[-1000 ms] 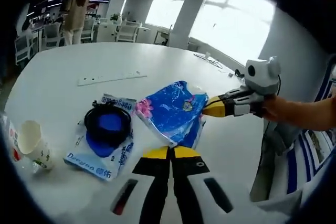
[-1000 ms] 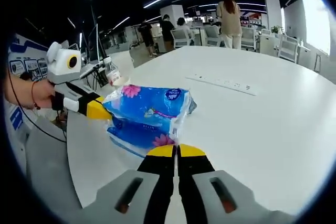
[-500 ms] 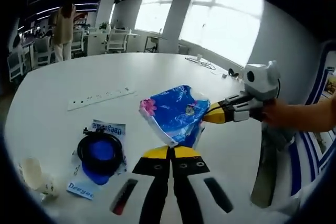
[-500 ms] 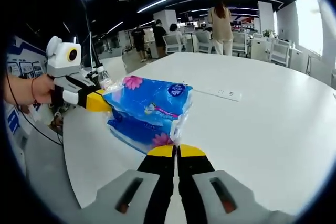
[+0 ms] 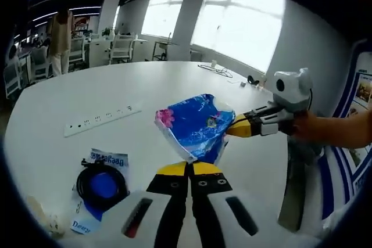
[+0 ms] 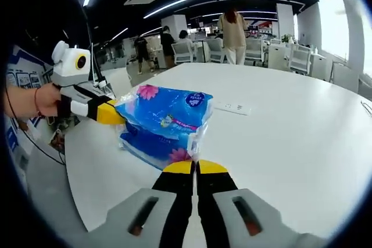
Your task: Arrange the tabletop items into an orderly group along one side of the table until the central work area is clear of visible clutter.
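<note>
Lifted higher off the table, tissue pack (image 5: 195, 127) tilts, both tools (image 5: 187, 170) (image 6: 196, 168) clamping its ends.

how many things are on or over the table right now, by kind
blue tissue pack, pinched between both tools: 1
black cable coil: 1
blue and white packet under the coil: 1
paper cup at the view's edge: 1
white power strip: 1
total: 5

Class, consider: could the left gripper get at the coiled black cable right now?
Probably not yet: the left gripper is shut on the blue tissue pack, shared with the right gripper. The cable itself lies uncovered.
</note>
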`<state>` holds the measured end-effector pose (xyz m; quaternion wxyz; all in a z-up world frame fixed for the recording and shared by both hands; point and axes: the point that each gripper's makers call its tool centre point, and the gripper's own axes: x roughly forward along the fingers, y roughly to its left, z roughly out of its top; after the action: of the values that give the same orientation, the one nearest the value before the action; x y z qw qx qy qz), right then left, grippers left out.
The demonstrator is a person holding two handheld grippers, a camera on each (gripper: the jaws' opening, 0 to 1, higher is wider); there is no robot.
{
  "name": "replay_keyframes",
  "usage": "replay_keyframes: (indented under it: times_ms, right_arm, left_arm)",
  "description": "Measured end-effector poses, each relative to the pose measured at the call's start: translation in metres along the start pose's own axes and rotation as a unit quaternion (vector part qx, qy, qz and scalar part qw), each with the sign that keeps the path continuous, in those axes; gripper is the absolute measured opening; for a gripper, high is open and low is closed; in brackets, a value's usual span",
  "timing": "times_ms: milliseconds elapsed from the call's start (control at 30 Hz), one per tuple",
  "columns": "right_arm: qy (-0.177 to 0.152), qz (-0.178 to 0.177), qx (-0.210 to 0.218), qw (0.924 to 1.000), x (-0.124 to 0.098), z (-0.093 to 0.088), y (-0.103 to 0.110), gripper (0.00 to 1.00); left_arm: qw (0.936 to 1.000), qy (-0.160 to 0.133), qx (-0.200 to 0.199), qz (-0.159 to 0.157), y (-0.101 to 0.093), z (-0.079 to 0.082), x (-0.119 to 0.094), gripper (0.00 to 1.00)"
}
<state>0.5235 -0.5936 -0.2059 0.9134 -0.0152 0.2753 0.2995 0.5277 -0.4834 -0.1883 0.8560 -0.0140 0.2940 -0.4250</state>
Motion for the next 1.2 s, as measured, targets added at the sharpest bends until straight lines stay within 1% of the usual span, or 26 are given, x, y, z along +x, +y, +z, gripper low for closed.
replay_keyframes:
  times_ms: [233,400,733,933,1000,1133,1200]
  right_arm:
    - [0.005,-0.013,0.006,0.9999,-0.002,-0.002,-0.016,0.0]
    - [0.008,-0.018,0.012,0.9997,0.0,-0.004,-0.028,0.0]
    - [0.028,-0.023,0.02,0.9992,0.014,-0.02,-0.047,0.0]
    - [0.04,-0.024,0.04,0.9981,0.026,-0.031,-0.059,0.0]
    - [0.046,-0.023,0.047,0.9976,0.03,-0.035,-0.06,0.0]
    - [0.052,-0.022,0.06,0.9966,0.036,-0.041,-0.064,0.0]
    - [0.055,-0.022,0.062,0.9963,0.04,-0.045,-0.065,0.0]
  left_arm:
    - [0.9999,0.005,-0.008,-0.006,-0.001,0.005,0.018,0.0]
    - [0.9998,0.011,-0.013,-0.01,0.0,0.005,0.03,0.0]
    - [0.9987,0.029,-0.04,-0.012,0.011,-0.007,0.058,0.0]
    - [0.9974,0.041,-0.058,-0.011,0.019,-0.016,0.073,0.0]
    - [0.9961,0.048,-0.073,-0.008,0.024,-0.021,0.078,0.0]
    - [0.9951,0.055,-0.081,-0.004,0.03,-0.026,0.085,0.0]
    - [0.9936,0.061,-0.095,0.0,0.034,-0.031,0.088,0.0]
